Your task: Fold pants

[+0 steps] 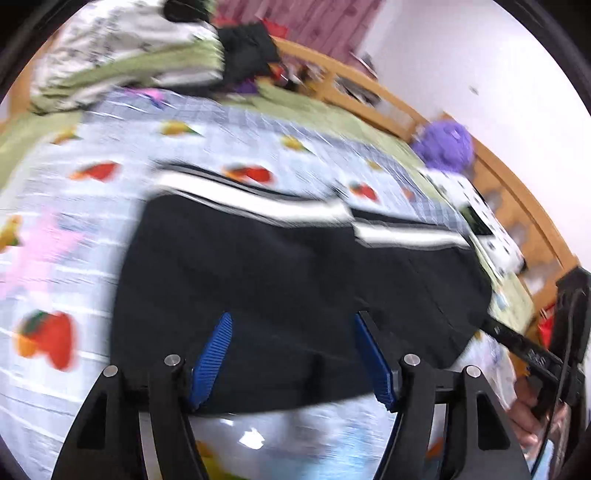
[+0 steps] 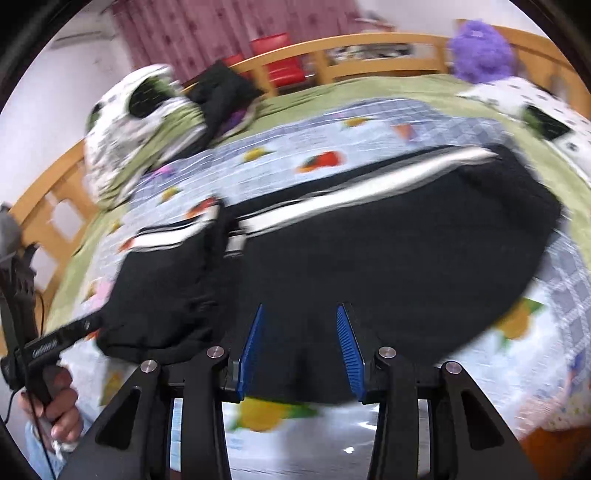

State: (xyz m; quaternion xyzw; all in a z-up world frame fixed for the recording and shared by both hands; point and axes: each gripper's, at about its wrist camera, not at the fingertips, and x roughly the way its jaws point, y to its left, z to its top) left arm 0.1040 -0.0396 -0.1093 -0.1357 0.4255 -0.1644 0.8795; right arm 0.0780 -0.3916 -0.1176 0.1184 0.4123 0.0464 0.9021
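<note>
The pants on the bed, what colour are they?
Black pants with a white side stripe, clearest in the right wrist view.

Wooden bed rail (image 2: 369, 40) curving along the far edge, pink curtain (image 2: 221, 33) and white wall (image 1: 480, 66) behind; fruit-print sheet (image 1: 221, 136) over green bedding (image 2: 369, 88), purple plush (image 2: 480, 51) at the far corner

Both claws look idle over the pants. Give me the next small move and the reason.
Probably lower both open claws, left and right, onto the near edge of the black pants and pinch it: the pants lie flat on the fruit-print blanket, ungripped.
</note>
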